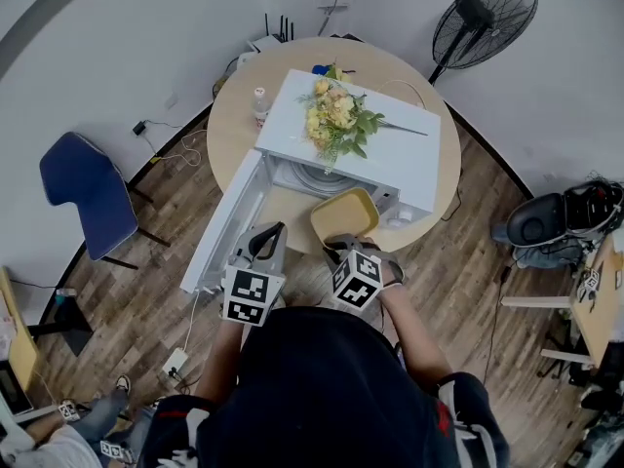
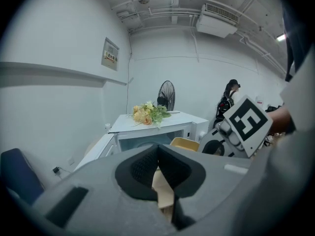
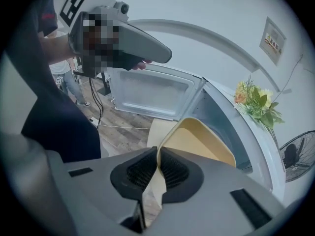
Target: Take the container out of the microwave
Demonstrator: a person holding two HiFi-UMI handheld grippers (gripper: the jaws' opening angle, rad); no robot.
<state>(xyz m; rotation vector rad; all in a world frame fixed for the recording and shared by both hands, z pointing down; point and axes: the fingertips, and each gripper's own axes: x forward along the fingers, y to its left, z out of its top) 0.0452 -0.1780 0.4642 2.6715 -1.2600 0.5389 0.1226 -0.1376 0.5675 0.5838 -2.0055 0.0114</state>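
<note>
Just below the centre of the head view, the right gripper (image 1: 343,245) has its jaws clamped on the near rim of the yellow container (image 1: 344,214), which hangs tilted in front of the open microwave (image 1: 390,154), outside its cavity. Left of it, near the swung-out door (image 1: 219,232), the left gripper (image 1: 268,234) has its jaws together, holding nothing. Flowers (image 1: 336,115) lie on the microwave's top.

Open microwave (image 1: 409,149), front approach half blocked
Door (image 1: 219,242) swung out left walls that side; container (image 1: 343,214) fills space before cavity (image 1: 307,175); flowers (image 1: 336,115) crowd the top; worktop (image 1: 229,130) bare at left.
</note>
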